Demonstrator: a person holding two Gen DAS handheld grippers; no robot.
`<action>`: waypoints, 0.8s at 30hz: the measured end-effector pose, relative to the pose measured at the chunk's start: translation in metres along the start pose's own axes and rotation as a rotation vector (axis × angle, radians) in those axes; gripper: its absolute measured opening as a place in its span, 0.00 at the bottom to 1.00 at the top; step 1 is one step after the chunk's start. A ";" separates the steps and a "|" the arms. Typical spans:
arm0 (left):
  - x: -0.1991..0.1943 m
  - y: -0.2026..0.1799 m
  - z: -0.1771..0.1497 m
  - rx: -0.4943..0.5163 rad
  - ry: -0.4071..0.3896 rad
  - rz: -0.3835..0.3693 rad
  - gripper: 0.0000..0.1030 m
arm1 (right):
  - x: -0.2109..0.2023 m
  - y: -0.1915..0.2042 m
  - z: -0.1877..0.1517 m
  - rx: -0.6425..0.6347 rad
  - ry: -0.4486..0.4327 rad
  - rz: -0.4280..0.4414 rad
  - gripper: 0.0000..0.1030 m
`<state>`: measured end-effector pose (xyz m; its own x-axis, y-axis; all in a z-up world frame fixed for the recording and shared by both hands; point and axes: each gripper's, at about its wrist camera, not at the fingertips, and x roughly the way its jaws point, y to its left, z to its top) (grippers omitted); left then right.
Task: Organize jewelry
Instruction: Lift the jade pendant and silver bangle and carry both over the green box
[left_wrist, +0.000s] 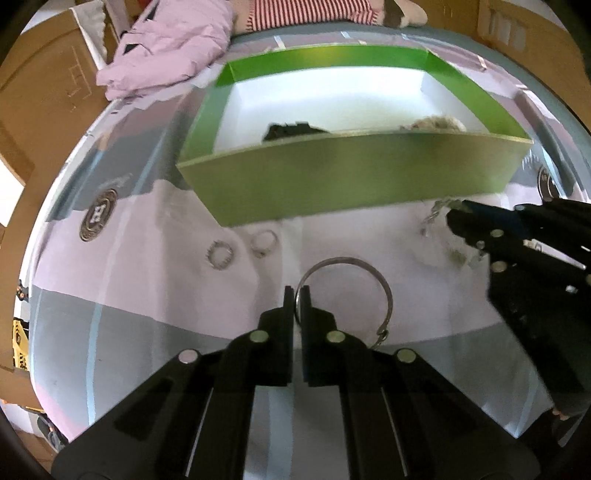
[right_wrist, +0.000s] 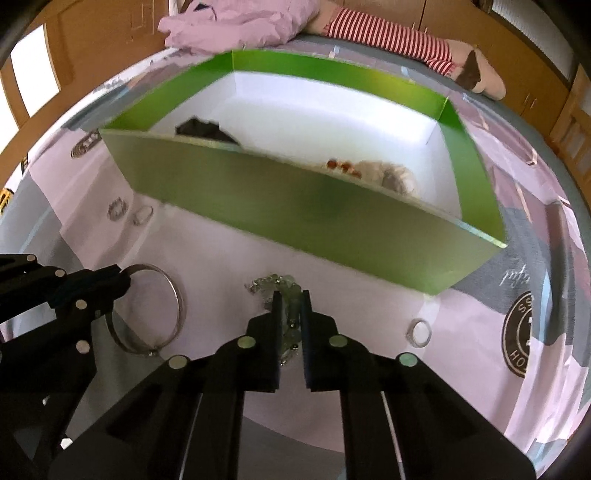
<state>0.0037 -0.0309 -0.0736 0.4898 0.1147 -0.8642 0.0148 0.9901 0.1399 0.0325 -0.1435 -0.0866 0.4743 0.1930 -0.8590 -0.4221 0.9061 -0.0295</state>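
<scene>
In the left wrist view, the left gripper (left_wrist: 297, 293) points down at a bed sheet (left_wrist: 184, 295) patterned in pink and grey. Its jaws are closed almost completely, pinching the thin wire of a large silver bangle (left_wrist: 384, 291) at the hoop's near left side. The rest of the hoop curves away to the right of the fingertips and lies on the sheet. Beyond it stands a green box (left_wrist: 332, 177) with a white floor, holding a dark item (left_wrist: 291, 131) at the left and a pale beaded pile (left_wrist: 436, 123) at the right. 2 small rings (left_wrist: 221, 254) (left_wrist: 264, 242) lie side by side on the sheet, left of the bangle and just in front of the box wall. At the right edge the right gripper (left_wrist: 456, 218) reaches in, its tips at a silvery chain (left_wrist: 434, 214) near the box.

In the right wrist view, the right gripper (right_wrist: 291, 299) has its jaws drawn in close on a beaded chain (right_wrist: 273, 284). Part of the chain sits between the fingers; the rest bunches on the sheet just past the tips, in front of the box (right_wrist: 295, 206). Another small ring (right_wrist: 419, 331) lies on the sheet to the right. At the left, the left gripper (right_wrist: 123, 277) grips the bangle (right_wrist: 177, 299). A pink garment (right_wrist: 240, 26) and a striped sleeve (right_wrist: 388, 33) lie at the far edge of the bed.
</scene>
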 end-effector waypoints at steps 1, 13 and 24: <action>-0.002 0.002 0.001 -0.004 -0.010 0.009 0.02 | -0.003 0.000 0.001 0.006 -0.015 0.001 0.08; -0.027 0.015 0.025 -0.044 -0.103 0.035 0.02 | -0.039 -0.012 0.018 0.079 -0.160 0.011 0.08; -0.032 0.023 0.035 -0.067 -0.118 0.037 0.02 | -0.057 -0.012 0.029 0.100 -0.219 0.020 0.08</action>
<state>0.0185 -0.0142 -0.0256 0.5878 0.1452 -0.7959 -0.0619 0.9890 0.1347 0.0325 -0.1550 -0.0223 0.6274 0.2788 -0.7271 -0.3595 0.9319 0.0471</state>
